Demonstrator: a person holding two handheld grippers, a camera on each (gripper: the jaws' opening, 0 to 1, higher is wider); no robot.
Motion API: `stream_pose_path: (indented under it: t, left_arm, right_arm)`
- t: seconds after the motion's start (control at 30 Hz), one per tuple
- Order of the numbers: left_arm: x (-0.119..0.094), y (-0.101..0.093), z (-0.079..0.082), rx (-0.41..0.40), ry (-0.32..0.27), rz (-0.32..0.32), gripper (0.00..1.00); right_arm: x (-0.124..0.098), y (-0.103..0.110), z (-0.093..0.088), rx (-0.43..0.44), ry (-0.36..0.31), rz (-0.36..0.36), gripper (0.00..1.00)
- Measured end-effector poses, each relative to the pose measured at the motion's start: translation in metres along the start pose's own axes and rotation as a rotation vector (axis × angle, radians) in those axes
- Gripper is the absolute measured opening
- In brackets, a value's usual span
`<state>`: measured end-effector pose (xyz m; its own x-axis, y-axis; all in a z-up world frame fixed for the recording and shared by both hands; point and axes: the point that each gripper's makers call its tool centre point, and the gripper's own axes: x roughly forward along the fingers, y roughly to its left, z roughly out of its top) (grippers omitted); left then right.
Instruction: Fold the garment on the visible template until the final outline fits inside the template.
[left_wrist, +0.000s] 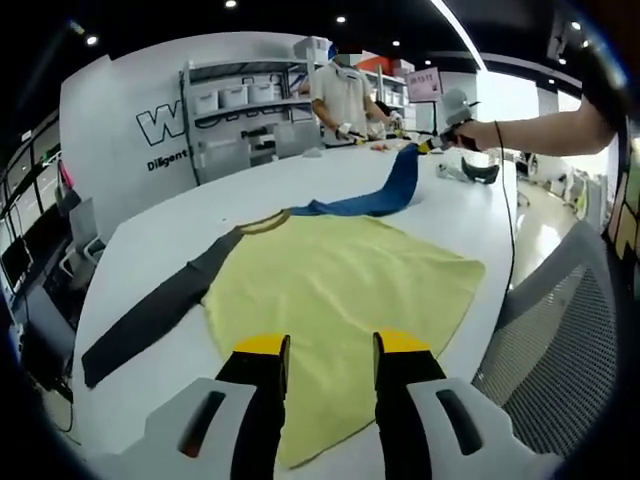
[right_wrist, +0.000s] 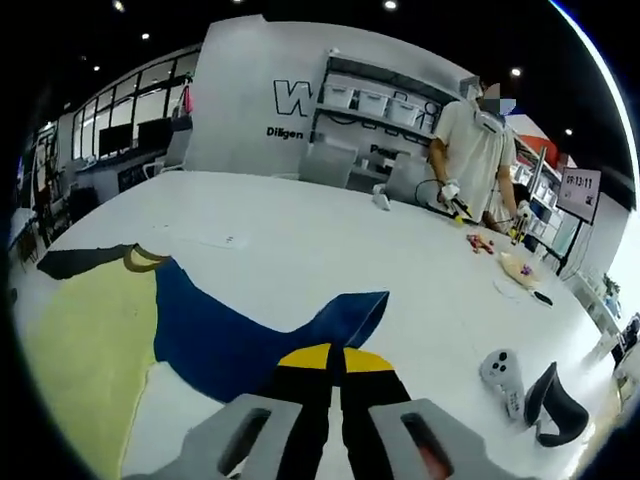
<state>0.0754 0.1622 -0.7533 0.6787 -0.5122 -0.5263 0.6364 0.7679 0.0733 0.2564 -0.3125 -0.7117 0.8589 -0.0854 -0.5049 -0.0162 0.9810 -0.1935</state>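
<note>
A long-sleeved garment lies spread on the white table (left_wrist: 140, 250). Its body is yellow (left_wrist: 340, 280), one sleeve is dark grey (left_wrist: 150, 310) and the other is blue (left_wrist: 385, 195). My left gripper (left_wrist: 332, 348) is open, its jaws hanging over the yellow hem nearest me with nothing between them. Across the table my right gripper (left_wrist: 440, 143), at the end of a person's arm, lifts the blue sleeve's end off the table. In the right gripper view the right gripper (right_wrist: 328, 357) is shut on the blue sleeve (right_wrist: 230, 340); the yellow body (right_wrist: 90, 350) and collar (right_wrist: 145, 260) lie to the left.
A person in a white shirt (right_wrist: 470, 140) works with small objects (right_wrist: 480, 243) at the table's far end. A white controller (right_wrist: 503, 372) and a black strap (right_wrist: 555, 400) lie near the right gripper. A grey mesh chair (left_wrist: 560, 340) stands beside the table edge.
</note>
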Motion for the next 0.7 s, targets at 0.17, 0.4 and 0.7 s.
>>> stream_pose_path:
  t: [0.17, 0.4, 0.7]
  left_arm:
    - [-0.003, 0.002, -0.003, -0.006, 0.003, 0.009, 0.32]
    - [-0.006, 0.005, -0.002, -0.016, -0.009, 0.018, 0.35]
    - [-0.01, 0.007, -0.004, -0.028, -0.011, 0.019, 0.35]
  right_arm:
    - [-0.001, 0.023, 0.01, -0.037, -0.018, 0.044, 0.0]
    - [-0.007, 0.058, 0.028, -0.053, -0.062, 0.11, 0.0]
    - [-0.002, 0.078, 0.032, -0.03, -0.065, 0.123, 0.0]
